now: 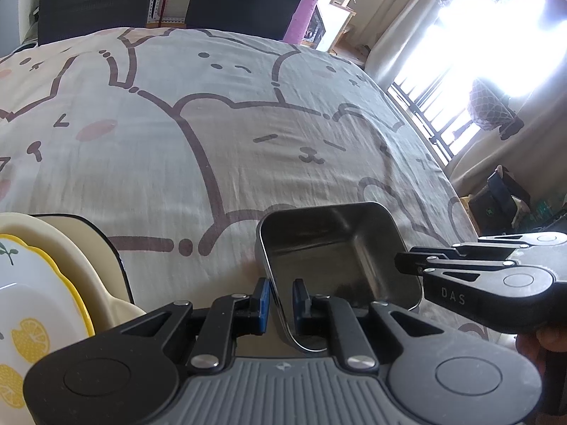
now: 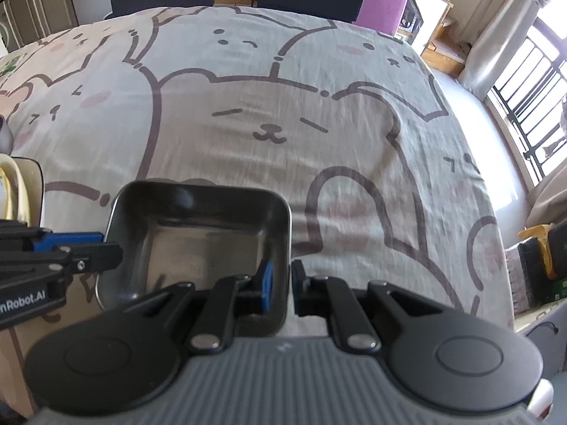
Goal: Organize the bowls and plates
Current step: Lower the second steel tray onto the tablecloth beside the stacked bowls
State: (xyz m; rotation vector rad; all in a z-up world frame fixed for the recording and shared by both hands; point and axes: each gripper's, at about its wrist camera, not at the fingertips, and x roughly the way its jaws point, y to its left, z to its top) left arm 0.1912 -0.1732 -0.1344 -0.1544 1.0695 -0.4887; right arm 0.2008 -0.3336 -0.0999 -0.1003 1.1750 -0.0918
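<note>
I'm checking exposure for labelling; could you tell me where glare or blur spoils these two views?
Left wrist view: the bright window is blown out white at upper right. Right wrist view: the cartoon-bear tablecloth looks slightly soft; the rectangular steel tray stays readable.

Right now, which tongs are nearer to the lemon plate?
Left. The left tongs grip the rim of the metal tray beside the lemon plate; the right tongs grip the opposite rim, farther away.

my left gripper (image 1: 282,297) is matte black with blue pads, silver rivets at the link joints and a ribbed grey body behind. my right gripper (image 2: 281,283) matches it, its side lettered "das" in white.
</note>
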